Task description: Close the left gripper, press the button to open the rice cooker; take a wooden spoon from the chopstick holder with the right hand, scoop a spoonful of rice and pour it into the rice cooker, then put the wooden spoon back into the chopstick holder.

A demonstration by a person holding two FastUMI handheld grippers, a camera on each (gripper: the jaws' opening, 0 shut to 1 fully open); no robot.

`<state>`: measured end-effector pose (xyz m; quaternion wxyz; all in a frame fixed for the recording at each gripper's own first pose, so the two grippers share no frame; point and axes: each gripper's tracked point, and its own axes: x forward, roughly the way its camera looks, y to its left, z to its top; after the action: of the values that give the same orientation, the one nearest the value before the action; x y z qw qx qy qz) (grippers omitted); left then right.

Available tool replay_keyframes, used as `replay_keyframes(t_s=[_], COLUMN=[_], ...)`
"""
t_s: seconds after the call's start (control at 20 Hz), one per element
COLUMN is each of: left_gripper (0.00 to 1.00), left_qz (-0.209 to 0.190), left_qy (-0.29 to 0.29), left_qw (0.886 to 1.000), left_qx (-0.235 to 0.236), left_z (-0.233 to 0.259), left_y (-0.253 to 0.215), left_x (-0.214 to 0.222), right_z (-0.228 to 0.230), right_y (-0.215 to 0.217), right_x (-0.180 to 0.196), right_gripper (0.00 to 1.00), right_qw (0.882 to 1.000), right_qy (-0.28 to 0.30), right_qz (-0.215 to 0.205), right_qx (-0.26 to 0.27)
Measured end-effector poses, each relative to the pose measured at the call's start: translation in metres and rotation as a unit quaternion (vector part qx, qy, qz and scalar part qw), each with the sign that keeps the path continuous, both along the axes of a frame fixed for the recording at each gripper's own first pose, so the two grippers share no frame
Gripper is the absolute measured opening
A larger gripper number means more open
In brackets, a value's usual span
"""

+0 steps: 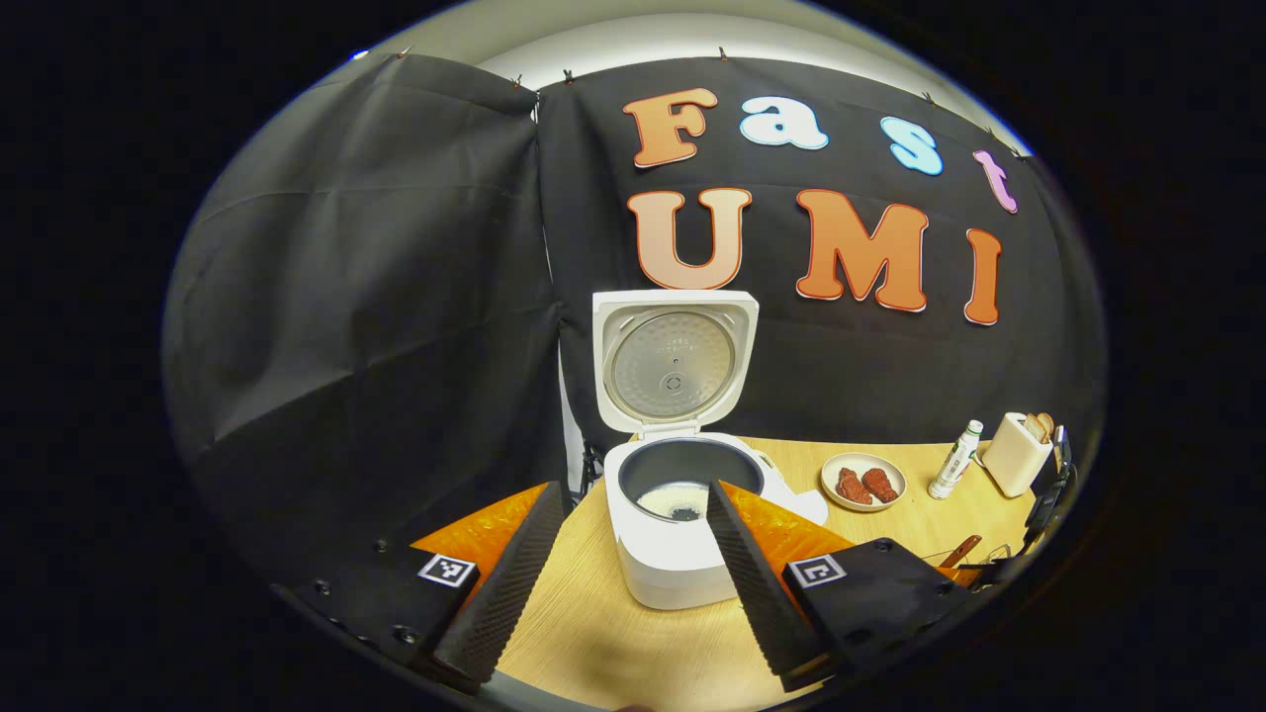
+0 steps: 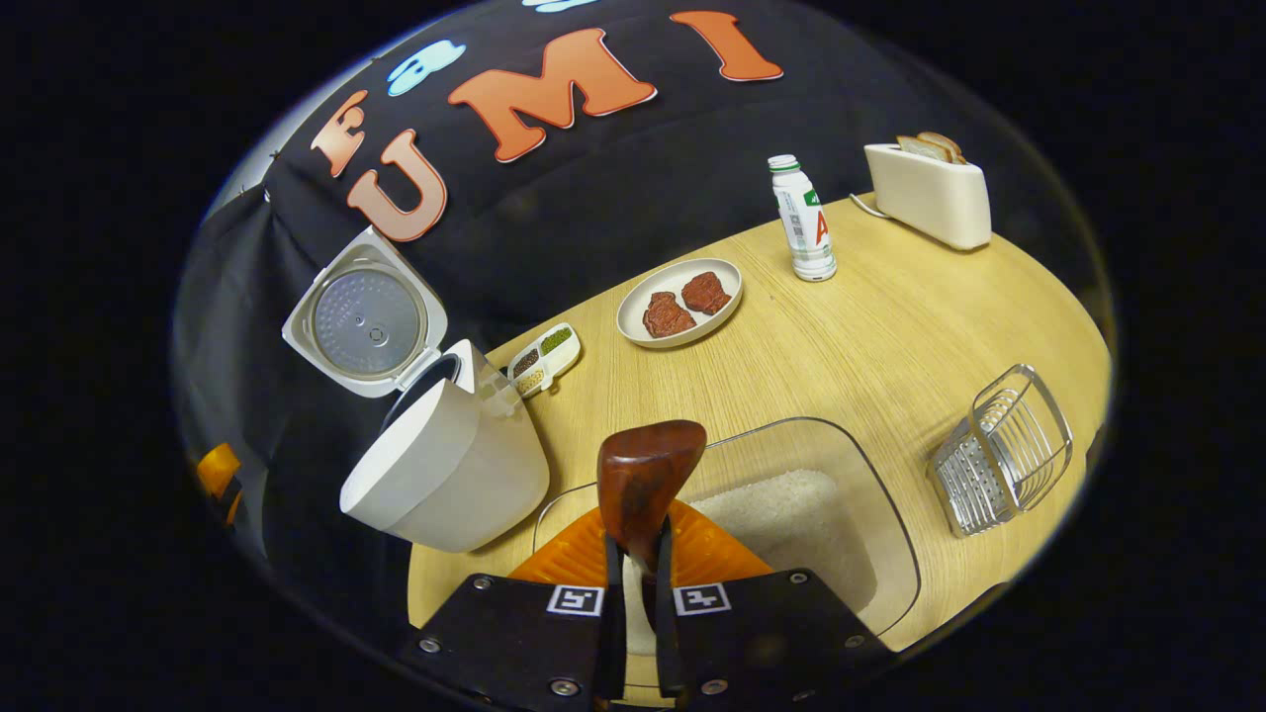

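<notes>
A: Where is the rice cooker (image 1: 682, 514)?
B: In the left gripper view it stands on the wooden desk (image 1: 613, 633), just ahead of the left tool (image 1: 623, 554). Its lid (image 1: 675, 361) is swung up and stands upright at the far side. The dark inner pot (image 1: 689, 482) holds a little white rice at the bottom.

A: And that tool?
B: Its two fingers are spread wide apart with nothing between them; the cooker shows in the gap.

A: What about the right tool (image 2: 633, 583)?
B: In the right gripper view its fingers are drawn close together, clamping the handle of the wooden spoon (image 2: 648, 475). The spoon's bowl points away from the camera, above the near edge of a clear container of rice (image 2: 791, 514).

A: Is there rice in the spoon?
B: I cannot tell; the bowl shows only its dark brown back.

A: And the chopstick holder (image 2: 1004, 450)?
B: A wire basket at the right of the desk, right of the rice container and apart from it.

A: Anything else on the desk?
B: Far from the tool, a plate (image 2: 679, 303) with two pieces of red meat, a white bottle (image 2: 803, 220) to its right, and a cream toaster (image 2: 930, 193) with bread slices in it. A small divided dish of grains (image 2: 544, 358) sits close beside the cooker.
</notes>
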<state>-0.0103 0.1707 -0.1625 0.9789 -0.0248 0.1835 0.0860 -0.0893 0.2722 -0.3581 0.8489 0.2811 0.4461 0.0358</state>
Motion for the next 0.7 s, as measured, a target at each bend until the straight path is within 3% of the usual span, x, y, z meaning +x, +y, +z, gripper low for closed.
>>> replay_keyframes(t_s=[0.4,0.7], left_gripper=[1.0,0.99], left_qz=[-0.004,-0.008], left_qy=[0.001,0.003], left_qw=[1.0,1.0], left_qx=[0.003,0.004], left_z=[0.0,0.001], left_y=[-0.004,-0.016], left_x=[0.003,0.002], right_z=[0.0,-0.005], right_y=[0.002,-0.012], right_x=[-0.003,-0.009], right_gripper=[0.12,0.12], right_qw=[0.997,0.986], right_qy=[0.028,0.056], right_qz=[-0.027,-0.057], right_qx=[0.07,0.147])
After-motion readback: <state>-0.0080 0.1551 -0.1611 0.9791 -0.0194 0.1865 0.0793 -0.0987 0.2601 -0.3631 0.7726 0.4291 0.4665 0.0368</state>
